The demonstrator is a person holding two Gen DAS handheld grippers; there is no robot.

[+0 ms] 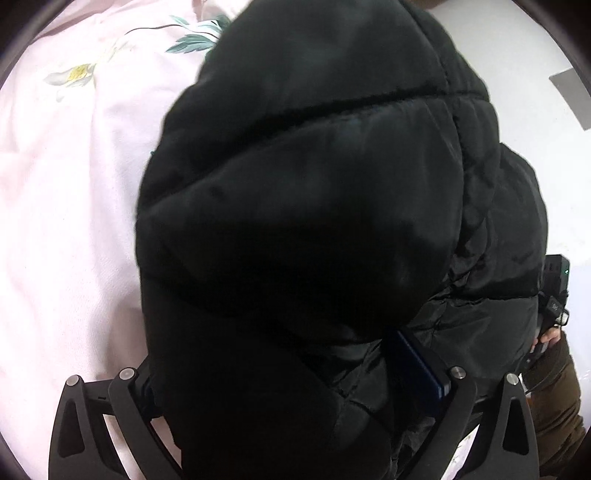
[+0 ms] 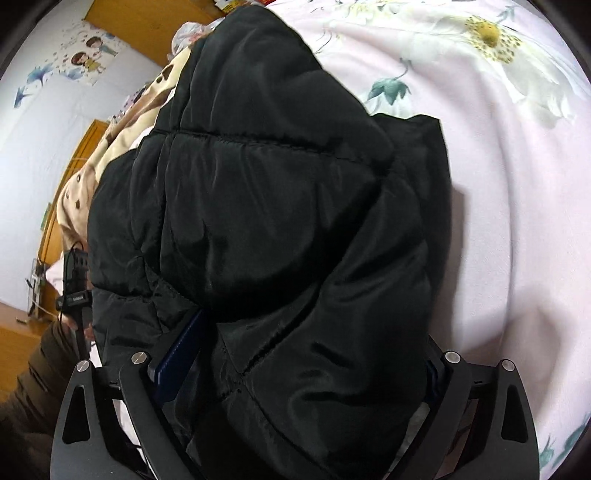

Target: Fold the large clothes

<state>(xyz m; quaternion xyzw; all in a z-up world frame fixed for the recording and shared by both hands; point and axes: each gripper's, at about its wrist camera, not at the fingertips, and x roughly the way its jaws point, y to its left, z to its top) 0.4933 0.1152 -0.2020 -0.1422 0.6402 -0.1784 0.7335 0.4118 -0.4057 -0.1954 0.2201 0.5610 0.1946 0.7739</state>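
A black quilted puffer jacket (image 1: 303, 206) lies bunched on a pink flowered bedsheet (image 1: 66, 206) and fills most of both views. My left gripper (image 1: 273, 354) stands wide, open, with a thick fold of the jacket bulging between its fingers. Its blue right pad (image 1: 417, 369) shows beside the fabric; the left fingertip is hidden under it. My right gripper (image 2: 314, 332) is also wide and open around the jacket (image 2: 280, 221). Its blue left pad (image 2: 177, 354) shows next to the fabric, and the other fingertip is covered.
A beige coat with dark buttons (image 2: 122, 147) lies behind the jacket at the left. A person's hand (image 1: 550, 336) and brown sleeve (image 2: 33, 387) show at the edges. Wooden furniture (image 2: 147, 22) and a wall with stickers (image 2: 85, 55) stand beyond the bedsheet (image 2: 498, 184).
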